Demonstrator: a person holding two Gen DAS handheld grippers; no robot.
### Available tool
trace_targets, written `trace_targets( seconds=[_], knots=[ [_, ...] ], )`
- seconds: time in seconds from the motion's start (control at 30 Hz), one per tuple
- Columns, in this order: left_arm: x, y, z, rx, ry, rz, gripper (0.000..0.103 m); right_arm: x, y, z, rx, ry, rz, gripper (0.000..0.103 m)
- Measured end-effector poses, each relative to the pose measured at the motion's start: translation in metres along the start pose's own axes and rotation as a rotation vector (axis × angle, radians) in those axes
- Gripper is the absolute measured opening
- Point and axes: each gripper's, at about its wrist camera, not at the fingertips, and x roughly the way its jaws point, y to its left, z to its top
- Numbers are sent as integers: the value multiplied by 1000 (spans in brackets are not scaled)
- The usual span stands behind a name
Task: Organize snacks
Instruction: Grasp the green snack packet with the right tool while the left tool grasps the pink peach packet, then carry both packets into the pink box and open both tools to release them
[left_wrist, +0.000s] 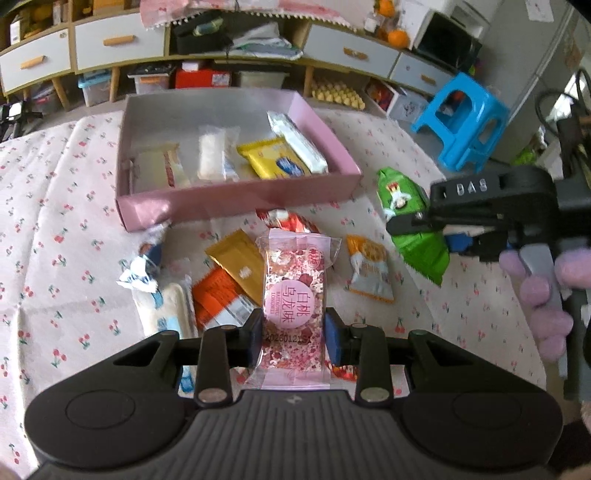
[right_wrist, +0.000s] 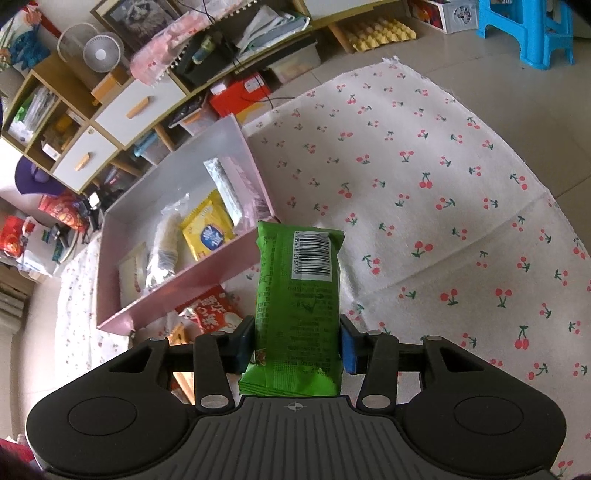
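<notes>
1. Pink rectangular cardboard box (left_wrist: 236, 206) sits on the cherry-print cloth (left_wrist: 74, 221), several wrapped snacks inside.
2. Green foil snack packet (right_wrist: 299, 295) is pinched between the right gripper (right_wrist: 297, 350) fingers, beside the box.
3. Pink translucent candy packet (left_wrist: 293, 295) is clamped by the left gripper (left_wrist: 293, 338) fingers, above the loose snacks.

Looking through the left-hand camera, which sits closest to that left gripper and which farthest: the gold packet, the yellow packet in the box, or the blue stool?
1. Gold foil packet, on the cloth, left of the held packet.
2. Yellow snack packet, inside the pink box.
3. Blue plastic stool, on the floor, far right.
</notes>
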Motion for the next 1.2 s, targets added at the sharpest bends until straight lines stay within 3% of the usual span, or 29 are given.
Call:
trace_targets(
  seconds=[0.47,0.7,0.8,1.2],
  knots=[
    [-5,37,49,-156,-128,76,31,0,34,18,33,-48,96,44],
    [9,57,75,-255,-149,88,31,16,62,32,36,-53,137,44],
    [12,63,88,-250,-162,124,31,21,76,43,1,-69,145,44],
    [32,81,109,-220,-196,134,31,63,97,70,-7,-71,163,44]
  ],
)
